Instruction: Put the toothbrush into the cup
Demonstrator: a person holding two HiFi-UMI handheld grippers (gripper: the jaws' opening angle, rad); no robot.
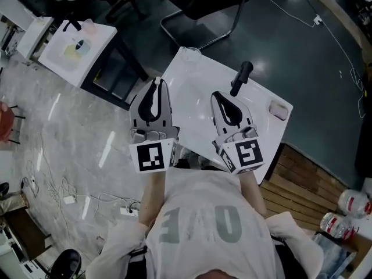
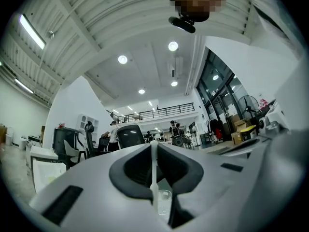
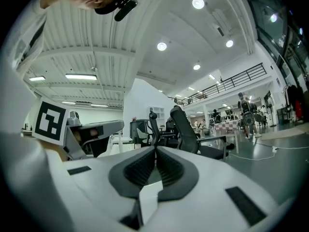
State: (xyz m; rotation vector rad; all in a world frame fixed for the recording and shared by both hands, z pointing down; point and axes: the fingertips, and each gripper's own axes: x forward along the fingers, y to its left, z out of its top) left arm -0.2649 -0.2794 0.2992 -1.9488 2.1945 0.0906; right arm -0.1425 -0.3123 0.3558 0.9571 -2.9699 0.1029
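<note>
- two grippers, one in each hand: the left gripper [image 1: 155, 86] and the right gripper [image 1: 218, 97] hang side by side over the near part of one white tabletop [image 1: 195, 95], each with its marker cube at the person's end.
- one clear cup [image 1: 192, 54] stands upright at the far corner of the tabletop, ahead of the left gripper and apart from it.
- one toothbrush [image 2: 153, 178], thin and white.
- also on the tabletop: one dark handle-shaped object [image 1: 242, 76] beyond the right gripper, and one small pinkish item [image 1: 278, 110] near the right edge. i can't say what either is.
- the head view gives the layout, but the toothbrush hardly shows there. the left gripper view shows it plainly, running down the line where the jaws meet, with the cup beyond its lower end.
- only the head view shows the dark object and the pinkish item; neither gripper view has them.
- left gripper: jaws closed onto the toothbrush, its stem pinched between the pads from the tips downward. the toothbrush is not in the cup.
- right gripper, in its own view: jaws together, tips meeting, nothing held between them; a patch of white tabletop shows through the gap lower down.
</note>
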